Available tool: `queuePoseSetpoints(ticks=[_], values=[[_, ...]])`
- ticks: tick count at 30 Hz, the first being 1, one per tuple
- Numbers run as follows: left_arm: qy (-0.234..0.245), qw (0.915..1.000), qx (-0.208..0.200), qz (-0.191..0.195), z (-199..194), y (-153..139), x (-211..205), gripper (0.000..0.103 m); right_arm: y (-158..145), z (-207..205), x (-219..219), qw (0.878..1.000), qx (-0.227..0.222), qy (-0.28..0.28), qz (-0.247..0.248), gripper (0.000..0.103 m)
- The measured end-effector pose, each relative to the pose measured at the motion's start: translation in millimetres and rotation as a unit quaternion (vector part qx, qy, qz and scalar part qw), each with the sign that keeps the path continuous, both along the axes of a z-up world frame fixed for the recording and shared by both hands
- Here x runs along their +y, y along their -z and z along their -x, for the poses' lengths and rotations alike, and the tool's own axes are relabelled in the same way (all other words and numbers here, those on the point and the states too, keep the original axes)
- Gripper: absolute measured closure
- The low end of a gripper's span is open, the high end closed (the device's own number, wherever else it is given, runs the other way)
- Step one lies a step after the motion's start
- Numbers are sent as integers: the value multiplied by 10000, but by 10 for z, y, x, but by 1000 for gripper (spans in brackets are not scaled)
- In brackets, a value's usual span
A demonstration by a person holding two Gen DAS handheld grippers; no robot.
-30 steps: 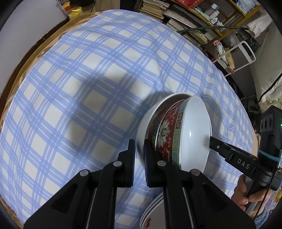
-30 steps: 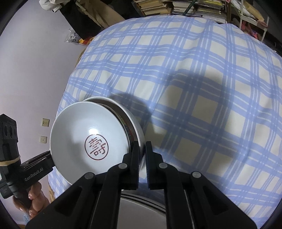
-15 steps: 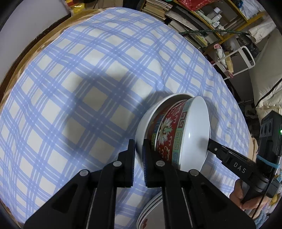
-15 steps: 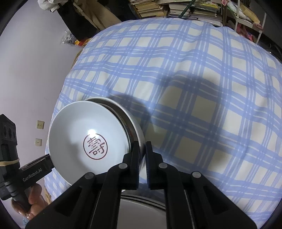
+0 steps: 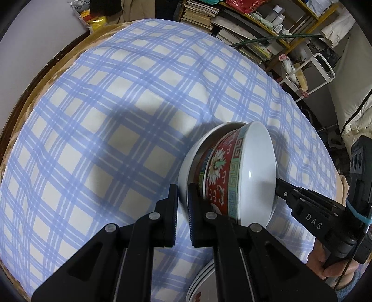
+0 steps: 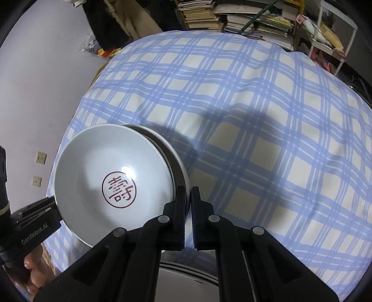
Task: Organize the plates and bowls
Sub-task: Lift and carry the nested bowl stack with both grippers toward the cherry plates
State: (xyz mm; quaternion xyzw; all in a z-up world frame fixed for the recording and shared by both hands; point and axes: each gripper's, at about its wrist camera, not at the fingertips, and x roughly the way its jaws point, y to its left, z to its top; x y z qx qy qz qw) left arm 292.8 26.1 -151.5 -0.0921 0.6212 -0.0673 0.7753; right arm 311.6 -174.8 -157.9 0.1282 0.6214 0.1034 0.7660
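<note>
Both grippers hold a nested stack of bowls, tipped on edge above the table w/ the blue checked cloth [image 5: 111, 120].

Left gripper [image 5: 183, 197]: jaws nearly together, pinching the rim of the outer white bowl [image 5: 186, 162] at its near edge. Inside that sits the red patterned bowl [image 5: 220, 176], white inside, mouth facing right in the left wrist view.

Right gripper [image 6: 188, 197]: jaws also nearly together, clamped on the white bowl's rim from the opposite side. In the right wrist view the red bowl's inside shows a red round character mark at its bottom.

Stack is off the cloth, held between the two grippers. More plates [image 5: 200, 285] lie below, at the near table edge, partly hidden by the left gripper. Shelves of books [image 6: 232, 16] stand behind the table.
</note>
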Motion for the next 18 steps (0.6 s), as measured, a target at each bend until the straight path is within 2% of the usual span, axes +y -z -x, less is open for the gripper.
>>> queuePoseSetpoints(ticks=[7,12,14,18], values=[[-54,10000,-49,-21,29,-20,-11,96,93,-17,-174,9975,216,256,-622,93],[209,9995,-164,-177,37,-24,-57,96,82,43,-170,9970,120,411,-644,93],[217,9995,-156,-154,14,-28,-45,96,42,75,-109,9985,-49,326,-447,94],[237,9994,-209,-149,-19,-69,-33,97,-4,47,-71,9989,11,349,-309,93]])
